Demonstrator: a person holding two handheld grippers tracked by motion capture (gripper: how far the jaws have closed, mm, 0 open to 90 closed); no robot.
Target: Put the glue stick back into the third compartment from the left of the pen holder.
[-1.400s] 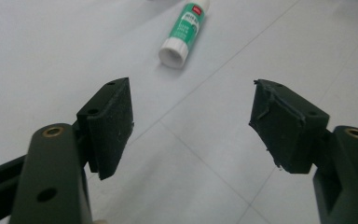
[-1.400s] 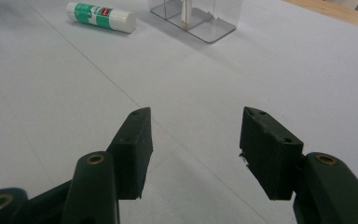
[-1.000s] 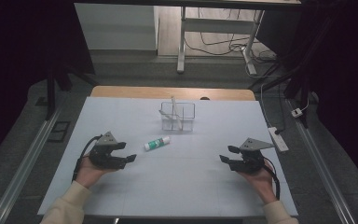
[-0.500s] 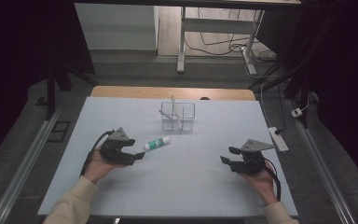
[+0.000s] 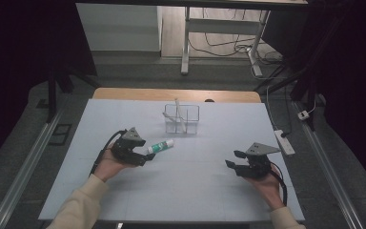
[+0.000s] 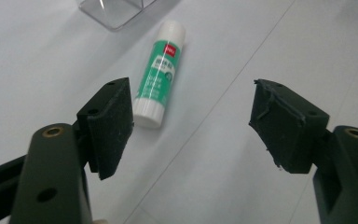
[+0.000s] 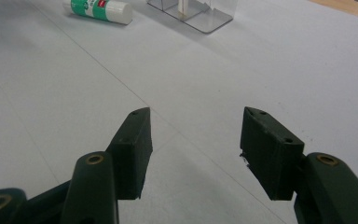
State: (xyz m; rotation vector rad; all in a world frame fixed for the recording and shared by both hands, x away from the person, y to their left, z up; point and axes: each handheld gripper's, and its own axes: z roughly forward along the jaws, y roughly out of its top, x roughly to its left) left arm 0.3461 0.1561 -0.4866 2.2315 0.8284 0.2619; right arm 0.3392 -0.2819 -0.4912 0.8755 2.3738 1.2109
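**High view, inspection: left gripper lined up on glue stick, nothing gripped**

High view places the left gripper (image 5: pixel 143 153) low over the pale table (image 5: pixel 76 191), its tips just beside the near end of a green-and-white glue stick (image 5: pixel 160 146). The stick lies flat on its side, in the open, near and in front of a clear divided holder (image 5: pixel 181 119) that stands upright toward the far edge. One thin pale stick stands inside that holder; which compartment it occupies cannot be told.

Left gripper view confirms the jaws spread wide and empty. The stick's base sits just past the left pad (image 6: pixel 109 123), off the centre line between the pads and slanting away toward the holder. Judgement: the approach runs along the stick's length, so a sideways shift would be needed before the pads could close across the barrel. A round barrel lying loose may roll if one pad nudges it first.

Right gripper (image 5: pixel 236 162) is held low over bare table, well apart from the stick and holder, jaws likewise spread with nothing between them. Judgement: it is parked clear, leaving the pickup to the left hand.
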